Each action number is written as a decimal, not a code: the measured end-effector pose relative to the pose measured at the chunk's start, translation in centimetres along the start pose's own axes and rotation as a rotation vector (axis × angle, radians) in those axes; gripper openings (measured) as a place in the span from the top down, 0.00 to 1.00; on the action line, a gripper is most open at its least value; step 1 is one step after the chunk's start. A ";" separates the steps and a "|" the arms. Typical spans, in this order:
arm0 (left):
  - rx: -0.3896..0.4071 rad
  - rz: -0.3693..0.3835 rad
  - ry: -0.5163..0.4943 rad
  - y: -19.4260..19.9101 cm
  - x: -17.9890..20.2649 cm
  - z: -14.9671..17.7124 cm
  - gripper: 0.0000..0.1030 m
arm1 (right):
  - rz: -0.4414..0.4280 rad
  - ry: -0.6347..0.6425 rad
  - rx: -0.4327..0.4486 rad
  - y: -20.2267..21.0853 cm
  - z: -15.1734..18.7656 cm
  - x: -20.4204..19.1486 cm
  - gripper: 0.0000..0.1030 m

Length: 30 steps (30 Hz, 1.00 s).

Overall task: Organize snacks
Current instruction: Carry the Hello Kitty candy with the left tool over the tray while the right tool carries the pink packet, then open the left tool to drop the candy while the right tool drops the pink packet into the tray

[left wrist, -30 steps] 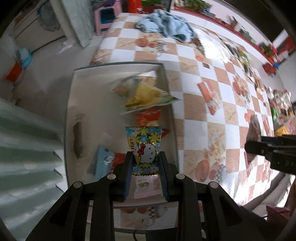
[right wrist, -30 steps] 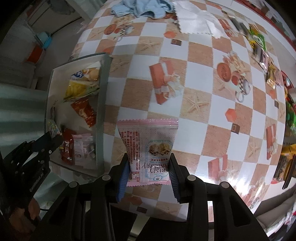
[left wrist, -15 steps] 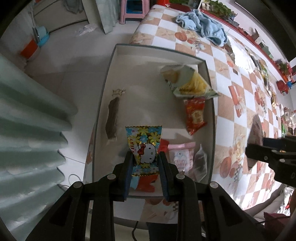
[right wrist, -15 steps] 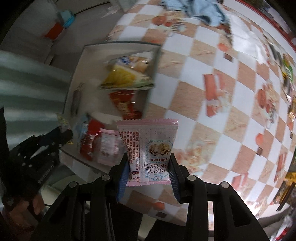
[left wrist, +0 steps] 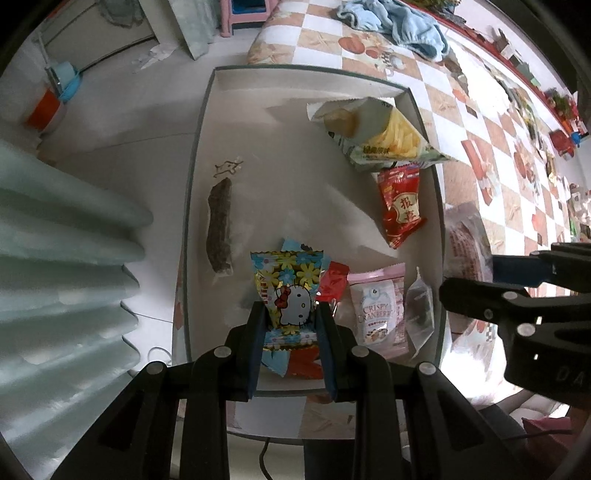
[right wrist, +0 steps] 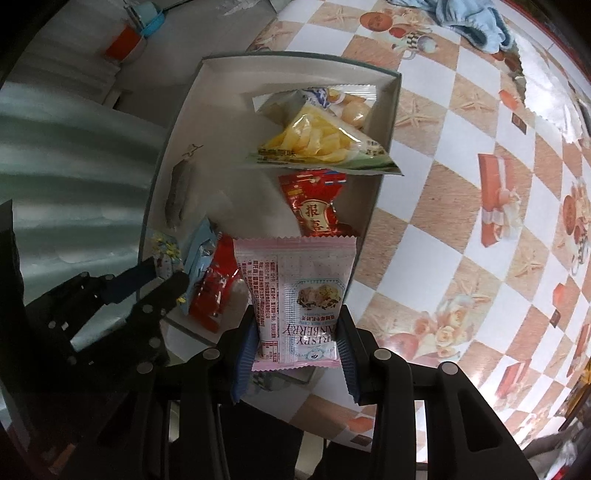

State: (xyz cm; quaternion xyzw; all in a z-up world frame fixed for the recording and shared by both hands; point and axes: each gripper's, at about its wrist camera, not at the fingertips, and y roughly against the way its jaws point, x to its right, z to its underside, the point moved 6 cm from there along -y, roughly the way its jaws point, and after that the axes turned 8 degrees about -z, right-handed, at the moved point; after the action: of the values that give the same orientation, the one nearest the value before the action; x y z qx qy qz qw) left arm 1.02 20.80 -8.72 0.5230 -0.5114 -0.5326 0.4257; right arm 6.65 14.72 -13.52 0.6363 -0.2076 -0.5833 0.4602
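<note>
Left gripper (left wrist: pixel 290 317): clamped tight on a Hello Kitty packet (left wrist: pixel 288 291), one blue pad on each side of the packet's lower half; it sits at bottom centre of the left wrist view, over the near end of the box.
Hello Kitty packet: upright between the fingers, flowered top edge uppermost, above a blue wrapper and a red wrapper lying in the box.
Right gripper (right wrist: pixel 295 341): closed on a pink cranberry packet (right wrist: pixel 295 295), fingers pressing its lower sides; bottom centre of the right wrist view. In the left wrist view it enters from the right edge, beside the box's right wall.
Pink cranberry packet: upright with its print upside down, over the near right corner of the box.
Box (left wrist: pixel 207 110): shallow, white inside with a dark rim, filling the middle of the left wrist view; it rests on the checkered tablecloth (right wrist: pixel 461 155).
In the box: a chips bag (left wrist: pixel 376 136) at the upper right, leaning on the right wall; a red packet (left wrist: pixel 400 205) just below it; a dark strip-shaped snack (left wrist: pixel 220 225) at the left; a second pink cranberry packet (left wrist: pixel 378 310) at the lower right, with a clear packet touching its right side.
Blue cloth (left wrist: pixel 399 22): bunched at the top of the left wrist view, well apart from the box.
</note>
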 end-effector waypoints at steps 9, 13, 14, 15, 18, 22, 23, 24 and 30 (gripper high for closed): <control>-0.014 0.000 -0.009 -0.8 0.2 -0.2 0.71 | 0.001 -0.014 -0.004 -1.0 -0.5 -0.4 0.60; -0.015 0.006 -0.003 -1.0 0.1 -0.2 0.71 | 0.008 -0.013 -0.014 -1.4 -0.7 -0.4 0.60; -0.014 0.006 -0.002 -1.0 0.1 -0.2 0.71 | 0.010 -0.011 -0.016 -1.5 -0.7 -0.4 0.60; -0.013 0.007 -0.001 -1.0 0.0 -0.2 0.71 | 0.011 -0.009 -0.017 -1.5 -0.7 -0.6 0.60; -0.014 0.011 0.002 -1.1 -0.1 -0.2 0.71 | 0.014 -0.011 -0.020 -1.5 -0.9 -0.6 0.60; -0.016 0.012 0.000 -1.1 -0.1 -0.2 0.71 | 0.013 -0.018 -0.020 -1.5 -1.1 -0.4 0.60; -0.017 0.012 0.000 -1.2 0.0 -0.2 0.71 | 0.012 -0.019 -0.021 -1.6 -1.2 -0.4 0.60; -0.018 0.013 -0.001 -1.2 0.0 -0.2 0.71 | 0.012 -0.019 -0.022 -1.5 -1.1 -0.4 0.60; -0.021 0.011 -0.008 -1.3 -0.1 -0.5 0.71 | 0.012 -0.019 -0.026 -1.5 -1.2 -0.2 0.60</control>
State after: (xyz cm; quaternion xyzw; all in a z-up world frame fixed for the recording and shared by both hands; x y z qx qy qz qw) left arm 1.67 20.98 -9.93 0.5138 -0.5104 -0.5375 0.4320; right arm 7.28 16.05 -14.79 0.6234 -0.2083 -0.5891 0.4700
